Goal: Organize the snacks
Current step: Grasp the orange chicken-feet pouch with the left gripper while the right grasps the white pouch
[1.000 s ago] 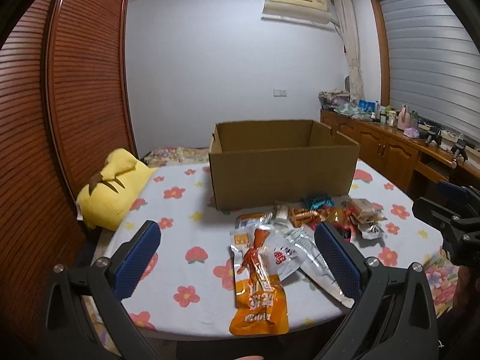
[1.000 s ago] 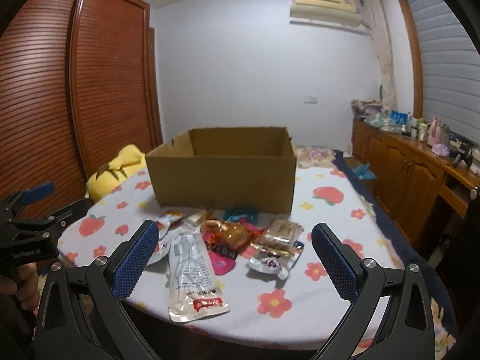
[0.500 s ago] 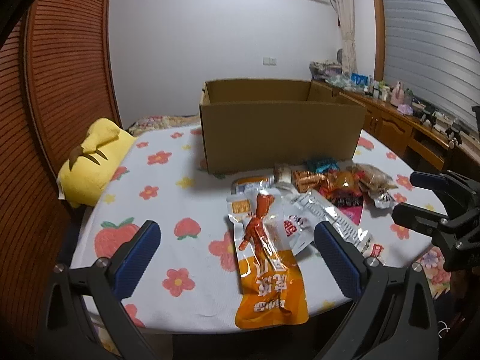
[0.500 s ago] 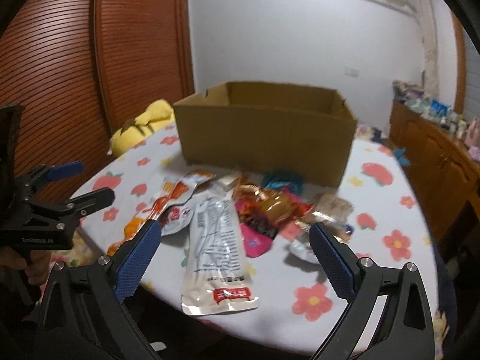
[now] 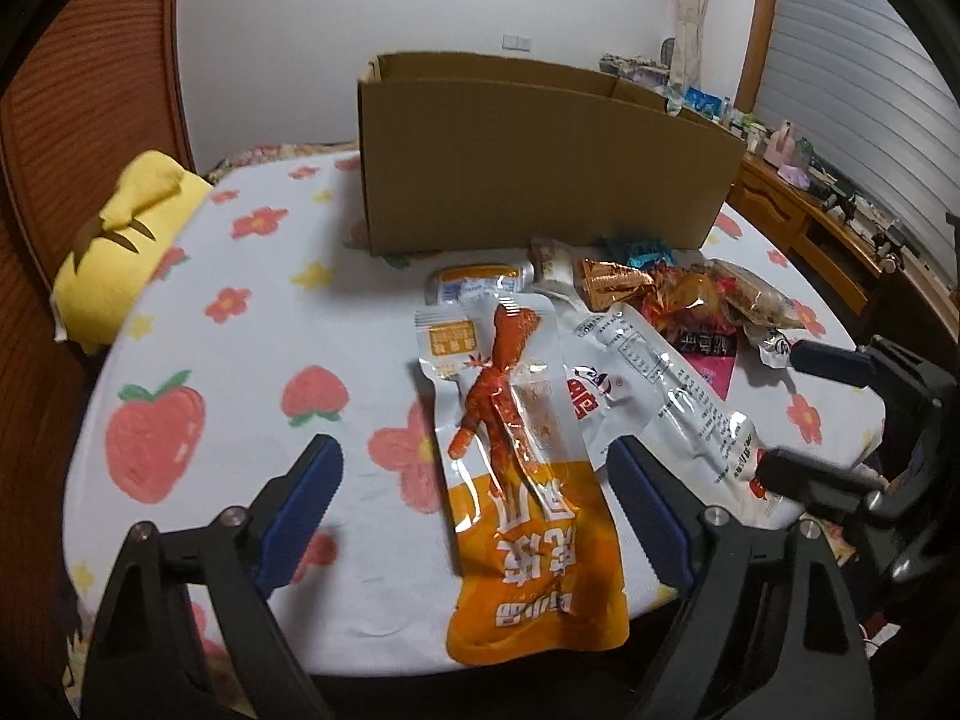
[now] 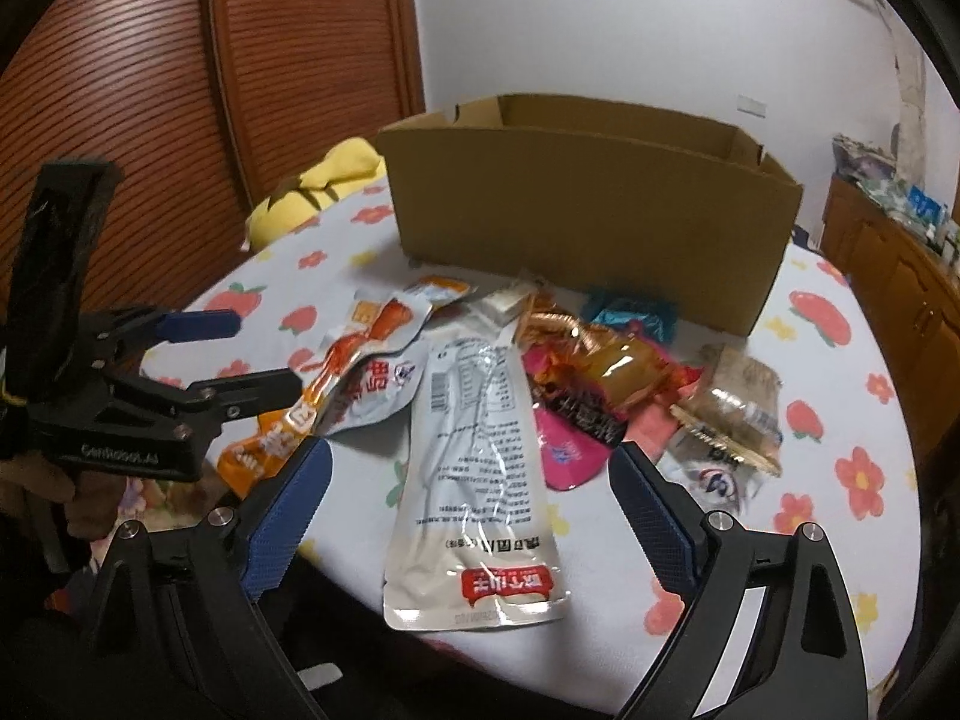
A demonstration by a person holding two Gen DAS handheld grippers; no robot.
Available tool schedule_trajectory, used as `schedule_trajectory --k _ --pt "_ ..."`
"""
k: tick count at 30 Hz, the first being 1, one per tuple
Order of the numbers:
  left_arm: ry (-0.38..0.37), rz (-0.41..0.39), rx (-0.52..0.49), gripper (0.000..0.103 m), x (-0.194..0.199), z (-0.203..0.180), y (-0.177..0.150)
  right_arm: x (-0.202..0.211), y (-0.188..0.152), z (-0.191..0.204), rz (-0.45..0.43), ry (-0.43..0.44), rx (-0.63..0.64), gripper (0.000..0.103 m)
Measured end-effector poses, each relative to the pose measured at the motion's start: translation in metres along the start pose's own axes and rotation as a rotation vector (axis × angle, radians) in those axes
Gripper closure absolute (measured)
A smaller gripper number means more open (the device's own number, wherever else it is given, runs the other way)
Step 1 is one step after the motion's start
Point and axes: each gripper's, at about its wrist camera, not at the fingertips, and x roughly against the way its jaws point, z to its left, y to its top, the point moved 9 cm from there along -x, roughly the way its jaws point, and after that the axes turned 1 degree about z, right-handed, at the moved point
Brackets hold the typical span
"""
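Observation:
An open cardboard box (image 5: 540, 162) stands on the flowered table, also in the right wrist view (image 6: 588, 210). Several snack packets lie in front of it. An orange chicken-foot packet (image 5: 522, 450) lies between the open fingers of my left gripper (image 5: 480, 510). A long white packet (image 6: 474, 462) lies between the open fingers of my right gripper (image 6: 471, 516). Both grippers hover empty over the table's near edge. The right gripper shows in the left wrist view (image 5: 840, 414); the left gripper shows in the right wrist view (image 6: 198, 354).
A yellow plush (image 5: 120, 246) lies at the table's left edge. Gold, pink, teal and clear wrapped snacks (image 6: 606, 384) are piled at the box's front. A wooden wardrobe (image 6: 180, 90) stands left, a cluttered wooden sideboard (image 5: 840, 210) right.
Both grippers have moved forward and down toward the table, closing in on the snacks. The packets now sit between the fingers. Both stay open.

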Motion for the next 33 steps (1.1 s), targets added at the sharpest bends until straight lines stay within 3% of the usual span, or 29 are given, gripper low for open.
schedule_trajectory --k 8,11,13,18,24,33 --pt "-0.079 0.101 0.057 0.026 -0.024 -0.003 -0.005 -0.005 -0.005 0.004 0.015 0.005 0.011 0.008" --pt "-0.104 0.125 0.066 0.027 -0.032 -0.004 -0.007 -0.008 -0.006 0.005 0.026 0.009 0.020 0.008" --pt "-0.095 0.123 0.056 0.028 -0.034 -0.004 -0.006 -0.011 -0.006 0.006 0.036 0.013 0.025 0.008" --pt "-0.092 0.124 0.046 0.045 -0.034 0.000 -0.003 -0.023 -0.008 0.007 0.066 0.029 0.034 0.008" --pt "-0.098 0.123 0.060 0.048 -0.031 0.009 -0.003 -0.035 -0.006 0.006 0.089 0.033 0.047 0.009" --pt "-0.107 0.093 0.067 0.054 -0.024 0.014 0.000 -0.056 -0.005 0.005 0.145 0.016 0.086 0.019"
